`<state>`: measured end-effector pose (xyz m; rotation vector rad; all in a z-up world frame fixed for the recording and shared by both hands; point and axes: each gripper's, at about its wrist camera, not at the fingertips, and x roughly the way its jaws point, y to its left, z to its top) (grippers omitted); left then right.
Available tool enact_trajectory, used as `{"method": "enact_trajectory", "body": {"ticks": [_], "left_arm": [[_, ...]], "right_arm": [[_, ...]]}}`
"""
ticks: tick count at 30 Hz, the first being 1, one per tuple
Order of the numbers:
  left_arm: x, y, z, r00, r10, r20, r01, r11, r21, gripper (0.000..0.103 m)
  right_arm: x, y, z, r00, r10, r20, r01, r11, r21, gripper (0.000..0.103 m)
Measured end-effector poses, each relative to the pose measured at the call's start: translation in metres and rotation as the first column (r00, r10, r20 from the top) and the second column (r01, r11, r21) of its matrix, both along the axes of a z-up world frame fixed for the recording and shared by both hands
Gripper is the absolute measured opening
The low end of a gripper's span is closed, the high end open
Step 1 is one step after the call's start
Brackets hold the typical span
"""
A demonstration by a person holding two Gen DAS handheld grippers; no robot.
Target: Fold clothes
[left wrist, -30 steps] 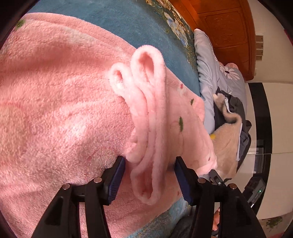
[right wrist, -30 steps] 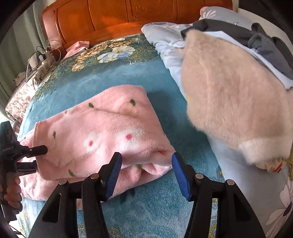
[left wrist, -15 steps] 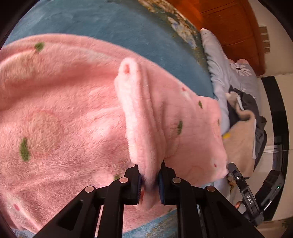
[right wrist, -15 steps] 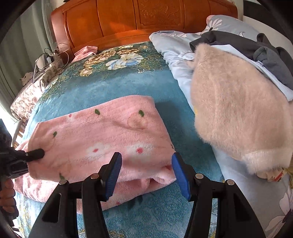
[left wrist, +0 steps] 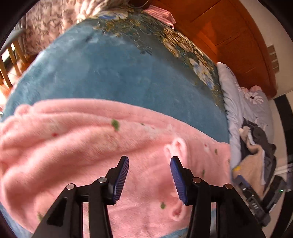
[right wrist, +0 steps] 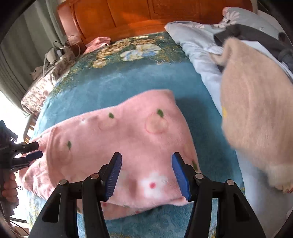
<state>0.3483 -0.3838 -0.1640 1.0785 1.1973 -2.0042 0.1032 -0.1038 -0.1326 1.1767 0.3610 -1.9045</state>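
Two grippers hang over the bed, both with jaws spread and nothing between the pads. The left gripper (left wrist: 149,175) is above the pink garment (left wrist: 91,146), which lies folded on the blue blanket (left wrist: 109,69) and fills the lower half of this view. In the right wrist view the right gripper (right wrist: 146,175) is over the near edge of the garment (right wrist: 128,139), close to a white flower print; whether the pads touch the fleece I cannot tell, because the picture is blurred there. The left gripper (right wrist: 34,151) shows at 9 o'clock, at the garment's left end, jaws apart, with a hand (right wrist: 9,186) below it. A beige fleece (right wrist: 256,113) lies at 3 o'clock on a pale quilt (right wrist: 197,47), apart from the garment. The headboard (right wrist: 146,14) stands at 12 o'clock.
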Motion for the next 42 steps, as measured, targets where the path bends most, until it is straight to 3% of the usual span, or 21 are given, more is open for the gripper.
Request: {"method": "enact_trajectory", "body": {"ticks": [4, 8, 10, 13, 17, 20, 24, 26, 29, 31, 33, 38, 40, 42], "left_arm": [[0.003, -0.016, 0.004, 0.989, -0.059, 0.135, 0.079, 0.986, -0.149, 0.052], [-0.006, -0.028, -0.006, 0.949, -0.173, 0.265, 0.235, 0.946, -0.225, 0.052], [-0.008, -0.034, -0.013, 0.926, -0.224, 0.304, 0.298, 0.928, -0.225, 0.052], [-0.006, -0.043, -0.021, 0.903, -0.307, 0.301, 0.373, 0.907, -0.195, 0.052], [-0.006, -0.059, -0.035, 0.885, -0.368, 0.285, 0.417, 0.899, -0.133, 0.051], [0.001, -0.07, -0.038, 0.889, -0.404, 0.215, 0.429, 0.899, -0.087, 0.052], [0.004, -0.069, -0.042, 0.858, -0.478, 0.187, 0.495, 0.868, -0.05, 0.052], [0.004, -0.066, -0.042, 0.854, -0.484, 0.191, 0.501, 0.864, -0.05, 0.051], [0.007, -0.065, -0.04, 0.868, -0.473, 0.153, 0.486, 0.872, -0.059, 0.04], [0.011, -0.066, -0.037, 0.883, -0.458, 0.105, 0.466, 0.882, -0.068, 0.02], [0.013, -0.064, -0.037, 0.891, -0.442, 0.107, 0.451, 0.889, -0.082, 0.012], [0.006, -0.068, -0.021, 0.914, -0.382, 0.137, 0.399, 0.907, -0.133, 0.007], [0.0, -0.076, -0.009, 0.924, -0.357, 0.136, 0.377, 0.91, -0.173, 0.007], [-0.012, -0.083, -0.012, 0.918, -0.36, 0.163, 0.386, 0.906, -0.175, 0.007]], "right_arm": [[0.003, -0.069, 0.004, 0.977, 0.211, 0.037, -0.21, 0.977, -0.027, 0.058], [0.0, -0.131, -0.006, 0.944, 0.315, 0.095, -0.315, 0.949, -0.015, 0.058], [0.003, -0.157, -0.016, 0.919, 0.373, 0.13, -0.375, 0.927, -0.008, 0.057], [0.011, -0.191, -0.035, 0.872, 0.457, 0.176, -0.468, 0.884, 0.019, 0.056], [0.022, -0.235, -0.058, 0.793, 0.558, 0.244, -0.584, 0.811, 0.044, 0.049], [0.036, -0.257, -0.065, 0.714, 0.638, 0.289, -0.674, 0.738, 0.038, 0.049], [0.069, -0.274, -0.064, 0.565, 0.767, 0.305, -0.811, 0.584, 0.033, 0.049], [0.085, -0.278, -0.066, 0.502, 0.809, 0.305, -0.858, 0.511, 0.057, 0.049], [0.105, -0.282, -0.076, 0.455, 0.839, 0.3, -0.89, 0.438, 0.126, 0.046], [0.112, -0.282, -0.082, 0.447, 0.845, 0.294, -0.894, 0.417, 0.163, 0.022], [0.116, -0.281, -0.085, 0.448, 0.853, 0.268, -0.892, 0.408, 0.193, 0.009], [0.116, -0.276, -0.078, 0.475, 0.846, 0.243, -0.879, 0.445, 0.169, 0.004], [0.109, -0.278, -0.066, 0.498, 0.841, 0.213, -0.867, 0.479, 0.136, 0.003], [0.099, -0.286, -0.057, 0.533, 0.825, 0.187, -0.846, 0.521, 0.116, 0.003]]}}
